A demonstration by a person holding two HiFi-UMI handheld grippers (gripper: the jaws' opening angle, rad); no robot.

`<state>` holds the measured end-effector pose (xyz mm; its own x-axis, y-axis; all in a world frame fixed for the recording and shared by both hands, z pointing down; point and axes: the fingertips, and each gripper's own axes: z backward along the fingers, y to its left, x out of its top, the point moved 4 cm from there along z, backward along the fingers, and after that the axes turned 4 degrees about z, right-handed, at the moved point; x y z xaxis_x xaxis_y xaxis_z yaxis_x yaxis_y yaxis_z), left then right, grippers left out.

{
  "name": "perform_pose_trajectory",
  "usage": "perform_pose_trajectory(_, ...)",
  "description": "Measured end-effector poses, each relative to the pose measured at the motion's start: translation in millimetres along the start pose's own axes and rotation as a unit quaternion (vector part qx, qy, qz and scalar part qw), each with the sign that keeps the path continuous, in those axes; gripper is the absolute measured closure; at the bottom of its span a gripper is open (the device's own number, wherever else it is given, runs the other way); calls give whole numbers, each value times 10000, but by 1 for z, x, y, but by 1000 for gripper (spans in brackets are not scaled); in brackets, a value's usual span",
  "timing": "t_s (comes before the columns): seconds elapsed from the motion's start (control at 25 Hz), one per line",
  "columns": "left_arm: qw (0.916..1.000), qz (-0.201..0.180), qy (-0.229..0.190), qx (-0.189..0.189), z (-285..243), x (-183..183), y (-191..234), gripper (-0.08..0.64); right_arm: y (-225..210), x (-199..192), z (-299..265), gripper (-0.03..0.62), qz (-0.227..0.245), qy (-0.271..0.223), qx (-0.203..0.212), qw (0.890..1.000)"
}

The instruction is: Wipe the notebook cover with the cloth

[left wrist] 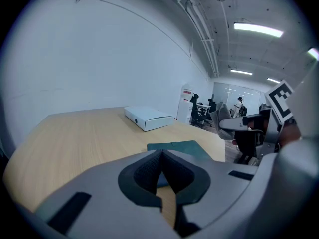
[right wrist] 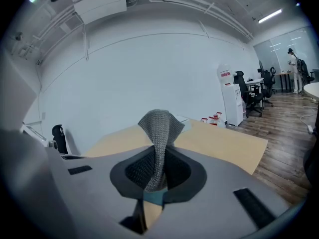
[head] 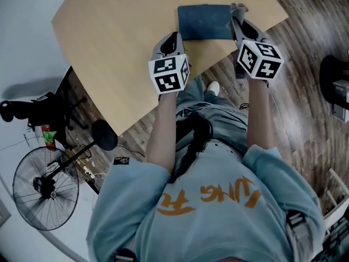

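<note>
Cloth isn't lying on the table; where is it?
The grey knitted cloth is pinched in the right tongs, by the dark teal notebook's right edge, head view.

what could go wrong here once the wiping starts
1. The notebook lies loose close to the table edge. The left gripper is shut on nothing and does not seem to pin it, so a wiping push might slide it off.
2. The right gripper pinches the cloth by a narrow fold. It could slip out, or the jaws might scrape the cover.
</note>
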<state>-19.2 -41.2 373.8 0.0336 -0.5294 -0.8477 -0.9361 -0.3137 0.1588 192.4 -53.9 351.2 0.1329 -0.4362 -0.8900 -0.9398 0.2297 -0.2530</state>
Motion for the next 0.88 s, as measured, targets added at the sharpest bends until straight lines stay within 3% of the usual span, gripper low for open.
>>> perform_pose_trajectory(0.36, 9984, 278, 148, 471, 15, -18, 44, 543, 44, -20, -38, 565, 79, 347, 564, 9978)
perform_pose_trajectory(0.88, 9961, 379, 525, 603, 11, -44, 59, 543, 76, -57, -71, 565, -26, 834, 971, 9918)
